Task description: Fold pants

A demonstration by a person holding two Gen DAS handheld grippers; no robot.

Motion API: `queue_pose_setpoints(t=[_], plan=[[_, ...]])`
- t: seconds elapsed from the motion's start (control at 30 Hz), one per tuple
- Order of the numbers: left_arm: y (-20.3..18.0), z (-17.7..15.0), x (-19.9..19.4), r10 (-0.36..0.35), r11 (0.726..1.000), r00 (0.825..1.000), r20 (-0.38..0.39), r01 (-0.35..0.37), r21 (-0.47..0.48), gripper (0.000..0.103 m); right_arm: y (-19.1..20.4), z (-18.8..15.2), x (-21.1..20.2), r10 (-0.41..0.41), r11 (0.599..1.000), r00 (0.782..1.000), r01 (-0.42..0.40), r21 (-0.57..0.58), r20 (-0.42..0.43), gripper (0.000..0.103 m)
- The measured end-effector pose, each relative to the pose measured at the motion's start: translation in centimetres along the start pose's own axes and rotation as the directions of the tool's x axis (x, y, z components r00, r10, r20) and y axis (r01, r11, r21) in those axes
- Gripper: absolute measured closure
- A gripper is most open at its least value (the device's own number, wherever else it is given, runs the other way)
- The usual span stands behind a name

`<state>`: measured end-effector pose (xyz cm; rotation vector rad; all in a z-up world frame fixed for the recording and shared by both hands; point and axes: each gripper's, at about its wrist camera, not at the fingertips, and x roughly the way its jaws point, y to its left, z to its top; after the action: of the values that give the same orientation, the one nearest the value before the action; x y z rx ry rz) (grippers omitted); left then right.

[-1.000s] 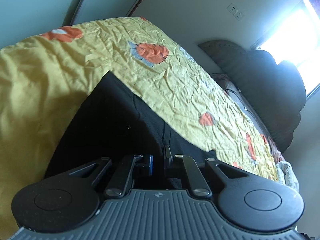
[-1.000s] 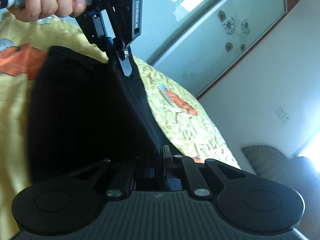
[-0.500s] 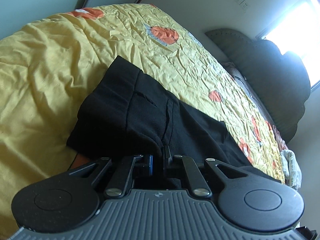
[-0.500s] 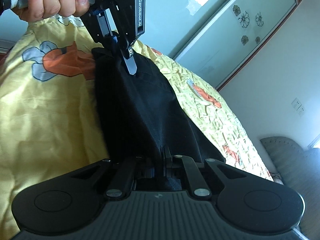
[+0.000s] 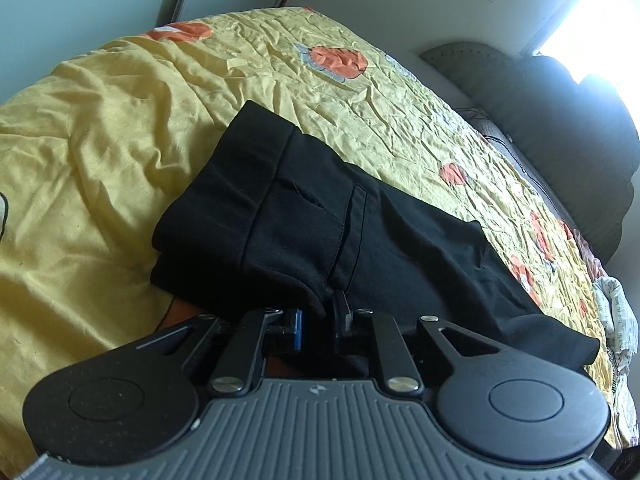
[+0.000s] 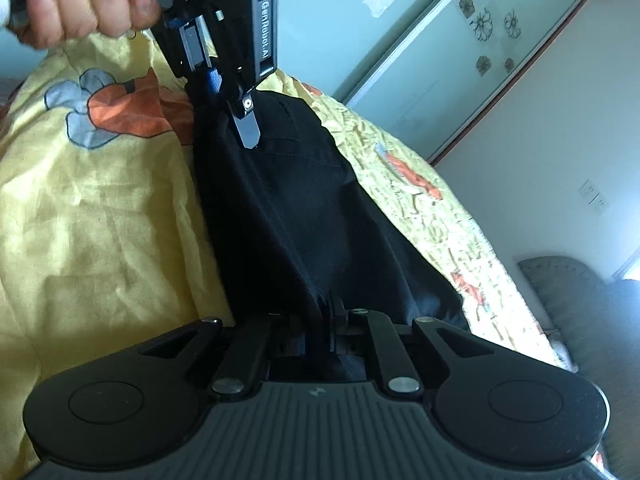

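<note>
From my left hand-held gripper the black pants run away toward 12 o'clock across the yellow bedspread, with the cuffed, doubled end lying at about 11 o'clock and a looser layer trailing off toward 3 o'clock. The long axis of the garment therefore lies roughly in line with the fingers — the fold edge is the near edge, directly at the jaws. In the right wrist view the same cloth rises from my right hand-held gripper toward 11 o'clock, where the left unit is visible pinching the far part of the edge, with the person's hand on its handle. Both grippers sit on the same stretch of fabric, so neither is clearly nearer; the span between them appears slack rather than taut. Left hand-held gripper: fingers drawn together, clamped on the pants at the seam. Right hand-held gripper: fingers likewise closed, with black fabric bunched between them. The pants rest mostly flat on the bed, already doubled at least once by my reading. My judgement is that the next move — lowering or releasing the held edge — depends on keeping both grips level along that edge so the layers land aligned.
</note>
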<state>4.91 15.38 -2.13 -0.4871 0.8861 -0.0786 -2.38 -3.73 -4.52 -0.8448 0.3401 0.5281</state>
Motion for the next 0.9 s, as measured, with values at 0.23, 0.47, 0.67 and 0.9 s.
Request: queue_pose_setpoints(t=[0.23,0.47,0.67,0.9], plan=[[-1.2,-0.4,-0.3,0.062,0.996,0.998,0.003,-0.062,0.064,0.088,-3.8,-2.8,-2.9,0.100,0.962,0.995,-0.089,0.258,-0.031,0.076],[-1.5,-0.2,-2.8,0.094,0.990,0.995,-0.043,-0.089,0.108,0.080,-14.9,-14.1,-9.6,-0.116,0.708,0.980,0.196,0.678,-0.162,0.076],[-4.9,-1.1,-5.7,0.116,0.963,0.993,-0.002,-0.112,0.244,0.080,-26.1,-30.7,-16.1,-0.298,0.166,0.841,0.511,0.843,-0.451,0.057],[-11.5,-2.1,-4.0,-0.010,0.922,1.000,-0.010,0.013,0.386,0.072,-28.2,-38.9,-15.0,-0.160,0.071,0.843,0.529,0.846,-0.514,0.043]])
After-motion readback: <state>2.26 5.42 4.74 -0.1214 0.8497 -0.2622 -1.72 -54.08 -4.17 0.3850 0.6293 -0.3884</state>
